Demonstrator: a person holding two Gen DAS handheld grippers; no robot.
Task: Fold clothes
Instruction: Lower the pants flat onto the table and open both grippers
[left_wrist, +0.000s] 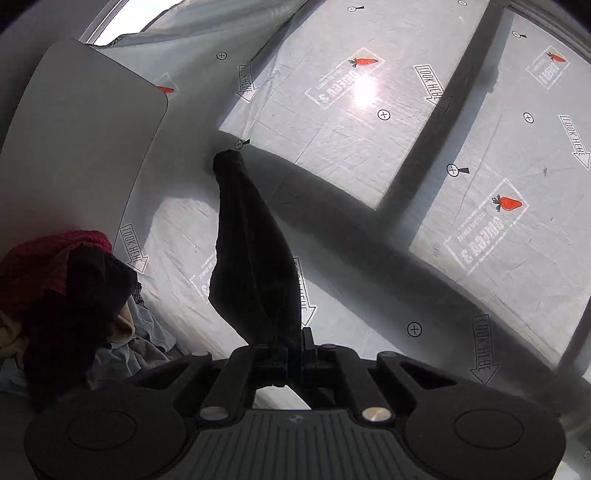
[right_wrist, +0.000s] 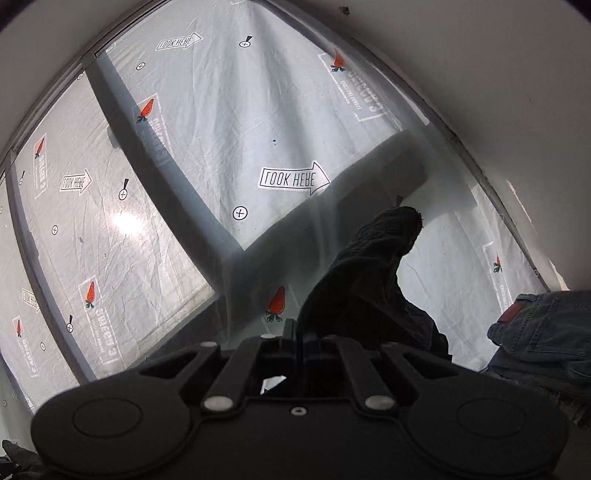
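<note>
Here, left gripper (left_wrist: 293, 350) clamps the black garment (left_wrist: 251, 251) — cloth stretching straight ahead

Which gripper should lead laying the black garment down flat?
Probably right. Both grippers are shut on the black garment. The left gripper has the clothes pile close beside it, while the right gripper faces open printed sheet, with only jeans off to its side.

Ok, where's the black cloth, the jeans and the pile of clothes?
black cloth (left_wrist: 251, 254), left wrist view, middle of the hanging part
jeans (right_wrist: 543, 332), right wrist view, back pocket area
clothes pile (left_wrist: 70, 295), left wrist view, dark garment on top
</note>
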